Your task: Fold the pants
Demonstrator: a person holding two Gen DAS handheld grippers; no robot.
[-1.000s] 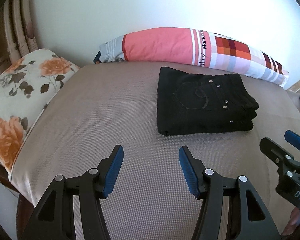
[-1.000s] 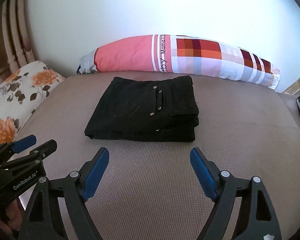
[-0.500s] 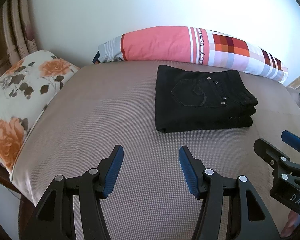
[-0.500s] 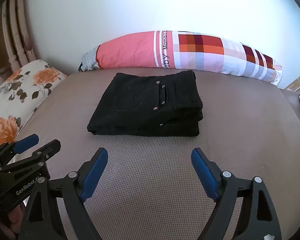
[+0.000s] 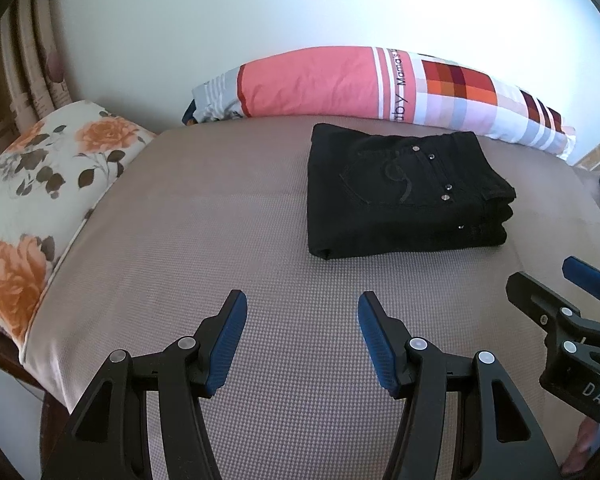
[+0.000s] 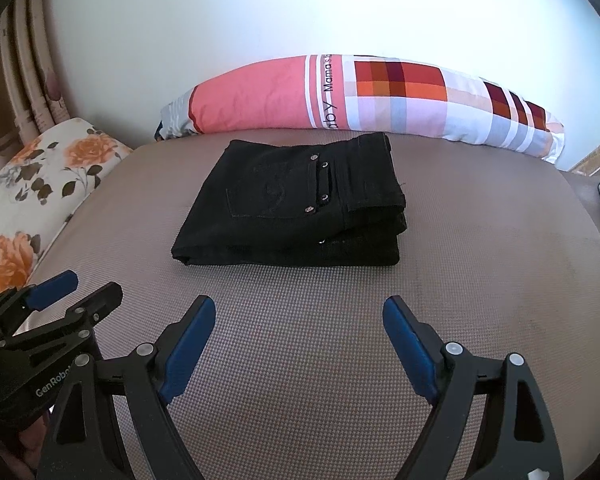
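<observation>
Two grippers hover side by side over the bed, both with jaws spread apart and nothing between them. In its own view the left gripper (image 5: pixel 300 336) has bare mattress (image 5: pixel 204 248) straight ahead; the pants (image 5: pixel 404 196) lie ahead and off to its right. The right gripper (image 6: pixel 298 340) faces them nearly head-on — the black bundle sits directly ahead of its fingers, only a touch to the left, well apart from the tips. So the right one looks the better lined up for any touch on the pants; the left would have to swing inward.

The pants are already a compact stack, several layers deep, pocket and rivets up. Their long axis runs across both grippers' line of sight, with the layered open edges toward the right and a smooth fold on the left. By my reading the folding is finished, or nearly so — at most a squaring-up of the right-hand edges is left.

Beyond the pants a striped bolster (image 6: pixel 360 96) lies along the wall, close behind them; a floral pillow (image 5: pixel 40 184) sits far to the left.
</observation>
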